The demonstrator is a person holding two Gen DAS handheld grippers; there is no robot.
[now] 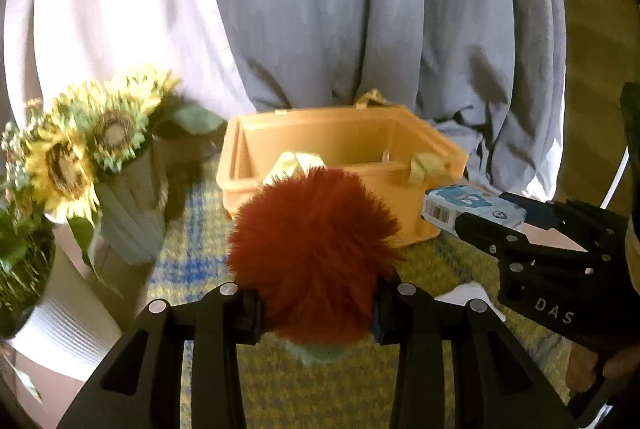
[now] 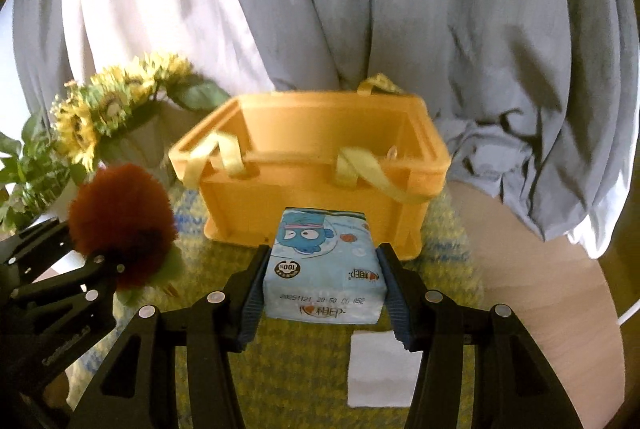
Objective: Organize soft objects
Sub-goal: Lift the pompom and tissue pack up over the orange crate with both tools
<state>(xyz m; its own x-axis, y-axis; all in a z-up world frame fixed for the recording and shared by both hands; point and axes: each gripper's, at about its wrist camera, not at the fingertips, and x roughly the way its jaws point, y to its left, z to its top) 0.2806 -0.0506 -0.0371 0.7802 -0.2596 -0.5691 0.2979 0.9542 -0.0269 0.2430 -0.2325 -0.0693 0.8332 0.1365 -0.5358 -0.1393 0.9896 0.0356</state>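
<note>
A fluffy red-brown plush ball (image 1: pixel 316 253) with a green underside hangs in my left gripper (image 1: pixel 316 313), whose pads are shut on its sides. From the right wrist view the same plush ball (image 2: pixel 122 221) and left gripper (image 2: pixel 108 269) show at the left. My right gripper (image 2: pixel 322 293) is shut on a light blue tissue pack (image 2: pixel 324 265) with a cartoon print, lifted above the cloth. The tissue pack (image 1: pixel 472 209) also appears at the right of the left wrist view, in the right gripper (image 1: pixel 480 221). An open orange storage box (image 2: pixel 316 157) with yellow straps stands just beyond both, also seen as the orange box (image 1: pixel 344 145).
A yellow-and-blue woven cloth (image 2: pixel 304 369) covers the round wooden table (image 2: pixel 552 277). A white folded napkin (image 2: pixel 384 369) lies on it under my right gripper. Sunflowers in a grey vase (image 1: pixel 128 213) and a potted plant (image 1: pixel 20 261) stand left. Grey and white curtains (image 2: pixel 360 9) hang behind.
</note>
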